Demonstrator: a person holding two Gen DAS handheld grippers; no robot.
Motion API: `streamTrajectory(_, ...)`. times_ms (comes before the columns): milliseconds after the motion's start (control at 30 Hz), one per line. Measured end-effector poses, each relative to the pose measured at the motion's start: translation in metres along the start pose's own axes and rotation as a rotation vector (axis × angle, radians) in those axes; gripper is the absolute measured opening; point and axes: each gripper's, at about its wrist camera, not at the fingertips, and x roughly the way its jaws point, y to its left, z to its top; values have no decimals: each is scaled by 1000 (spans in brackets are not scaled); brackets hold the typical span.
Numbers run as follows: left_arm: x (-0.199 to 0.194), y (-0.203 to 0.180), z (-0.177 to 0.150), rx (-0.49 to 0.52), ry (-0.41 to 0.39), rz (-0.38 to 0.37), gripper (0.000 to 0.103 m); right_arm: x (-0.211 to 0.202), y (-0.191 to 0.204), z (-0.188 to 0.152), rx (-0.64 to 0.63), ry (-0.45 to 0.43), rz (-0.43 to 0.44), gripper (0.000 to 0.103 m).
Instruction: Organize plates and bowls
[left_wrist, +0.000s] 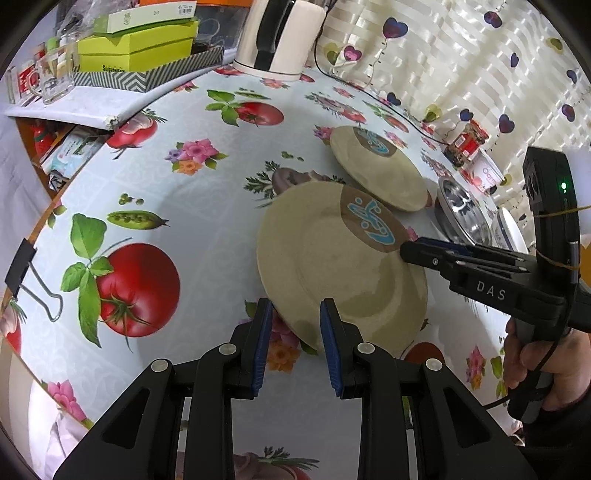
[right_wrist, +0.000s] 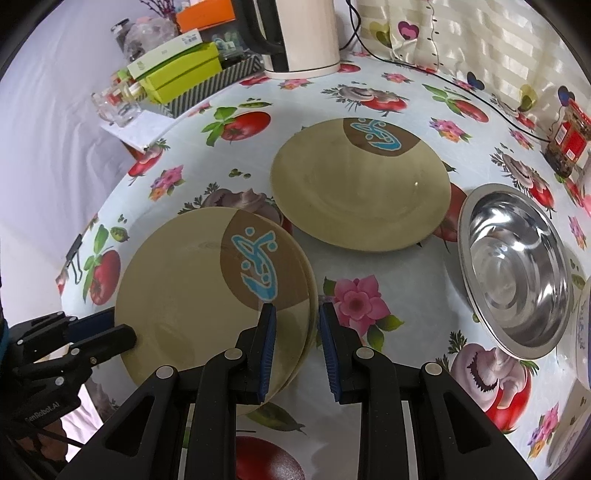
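Only the right wrist view shows stacked plates (right_wrist: 207, 295) edge-gripped by both grippers (right_wrist: 297, 347), beside a steel bowl (right_wrist: 517, 269)

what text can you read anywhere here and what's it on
"DAS": white letters on the right gripper.
"GenRobot.AI": on the left gripper, first letters partly cut off.
Green boxes, red-labelled jar, white tub: print too small or blurred to read.

Beige plates (right_wrist: 207, 291) bear brown patches with blue squiggles; the tablecloth (left_wrist: 207, 206) shows tomatoes and flowers.
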Motion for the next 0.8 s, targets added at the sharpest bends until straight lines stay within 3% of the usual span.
streamTrajectory(800, 8, 5, 18, 12, -43, 16, 28, -4, -2, -4, 20, -9, 5, 24)
